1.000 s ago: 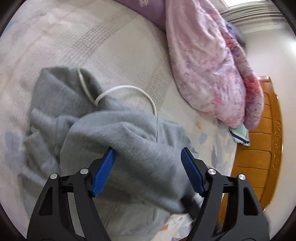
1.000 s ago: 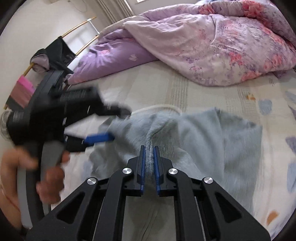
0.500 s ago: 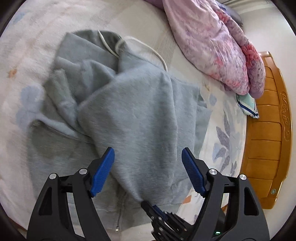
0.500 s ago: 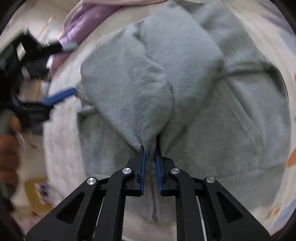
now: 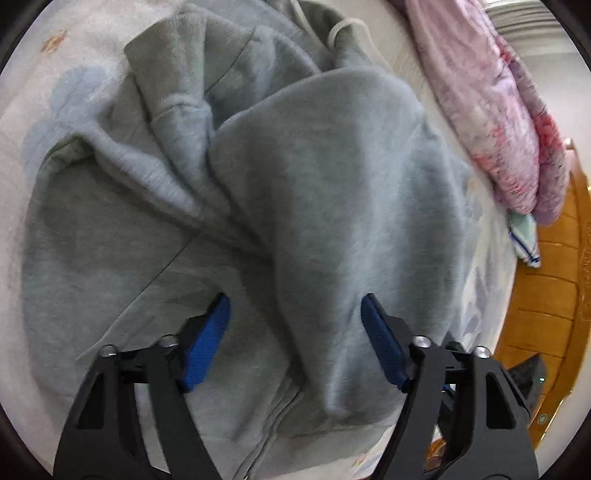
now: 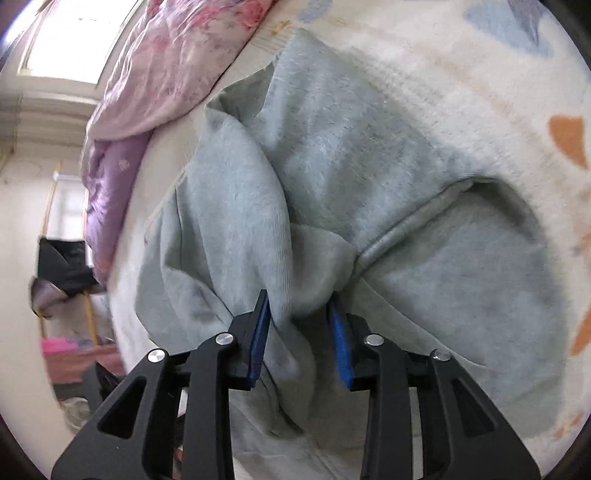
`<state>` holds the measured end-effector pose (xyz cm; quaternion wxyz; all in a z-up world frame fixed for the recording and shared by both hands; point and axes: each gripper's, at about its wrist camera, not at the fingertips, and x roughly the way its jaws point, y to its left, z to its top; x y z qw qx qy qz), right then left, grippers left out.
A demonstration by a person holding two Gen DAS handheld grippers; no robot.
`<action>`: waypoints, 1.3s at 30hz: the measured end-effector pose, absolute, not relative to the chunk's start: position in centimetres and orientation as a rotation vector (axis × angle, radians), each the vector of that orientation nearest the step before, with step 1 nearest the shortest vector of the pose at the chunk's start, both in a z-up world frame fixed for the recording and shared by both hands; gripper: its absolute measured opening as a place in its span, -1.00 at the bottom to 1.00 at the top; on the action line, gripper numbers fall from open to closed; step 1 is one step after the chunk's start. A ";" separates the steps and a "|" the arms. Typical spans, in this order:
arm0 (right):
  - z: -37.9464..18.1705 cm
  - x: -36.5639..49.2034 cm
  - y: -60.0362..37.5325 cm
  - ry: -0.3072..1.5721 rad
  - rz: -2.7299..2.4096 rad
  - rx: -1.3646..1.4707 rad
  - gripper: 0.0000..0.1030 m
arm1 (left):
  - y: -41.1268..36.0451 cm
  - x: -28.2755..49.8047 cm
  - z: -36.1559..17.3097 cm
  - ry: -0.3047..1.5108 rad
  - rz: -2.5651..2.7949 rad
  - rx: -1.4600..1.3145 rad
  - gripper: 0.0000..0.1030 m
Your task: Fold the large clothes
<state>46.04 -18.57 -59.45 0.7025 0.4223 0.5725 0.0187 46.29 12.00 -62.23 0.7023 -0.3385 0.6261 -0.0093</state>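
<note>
A grey zip hoodie (image 5: pixel 295 206) lies crumpled on the bed, a sleeve folded across its body and a white drawstring (image 5: pixel 343 27) near the hood. My left gripper (image 5: pixel 295 321) is open and empty, its blue pads straddling a fold just above the fabric. In the right wrist view the hoodie (image 6: pixel 369 177) fills the frame. My right gripper (image 6: pixel 301 310) is partly open with a bunch of the grey fabric sitting between its jaws.
A pink and purple floral quilt (image 5: pixel 491 110) is heaped along the far side of the bed, also in the right wrist view (image 6: pixel 166 62). A wooden footboard (image 5: pixel 546 302) stands to the right. A folded cloth (image 5: pixel 522 236) lies by it. The patterned bedsheet (image 6: pixel 498 74) surrounds the hoodie.
My right gripper, shut on the hoodie earlier, has opened partway and the fabric has dropped onto the bed. My left gripper has moved down close over the hoodie.
</note>
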 end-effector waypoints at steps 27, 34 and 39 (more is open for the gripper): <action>-55.6 53.4 -21.8 1.277 0.037 0.805 -0.12 | 18.0 53.4 -58.2 1.357 -0.034 -0.881 0.20; -57.8 63.0 -21.6 1.254 0.045 0.926 -0.10 | 17.8 62.5 -61.8 1.410 0.019 -0.889 0.30; -59.9 67.2 -20.3 1.330 0.035 0.913 -0.09 | 17.6 65.2 -62.9 1.456 0.075 -0.871 0.46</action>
